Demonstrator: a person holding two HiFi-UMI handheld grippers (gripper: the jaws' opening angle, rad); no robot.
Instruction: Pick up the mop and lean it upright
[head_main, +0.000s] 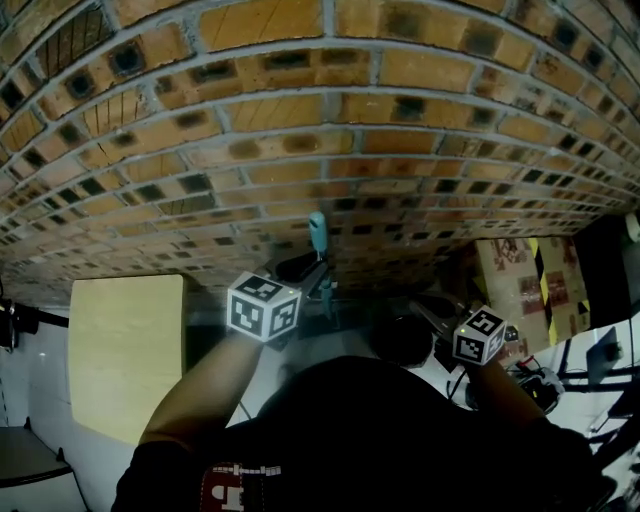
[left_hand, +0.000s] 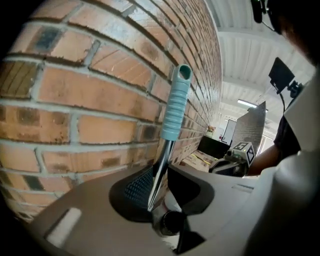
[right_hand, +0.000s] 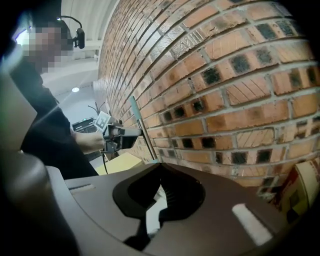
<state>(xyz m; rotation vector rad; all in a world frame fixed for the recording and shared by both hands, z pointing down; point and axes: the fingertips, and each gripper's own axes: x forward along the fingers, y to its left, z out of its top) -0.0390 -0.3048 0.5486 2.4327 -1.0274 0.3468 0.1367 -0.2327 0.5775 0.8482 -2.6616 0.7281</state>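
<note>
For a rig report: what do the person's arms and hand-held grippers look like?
The left hand-held gripper and right hand-held gripper are grey-brown with black jaw recesses; each bears a cube of black-and-white square markers. The top is black, short-sleeved.

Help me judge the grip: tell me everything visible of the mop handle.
The mop handle is a shiny metal shaft topped by a ribbed pale-teal grip with a hanging hole. It stands nearly upright, close to the brick wall; contact is unclear. The left gripper clamps the shaft between its jaws.

Dim head view, fisheye-bent brick wall (head_main: 300, 120); gripper views brighter, lit by ceiling light (left_hand: 247, 103), corners vignetted.
</note>
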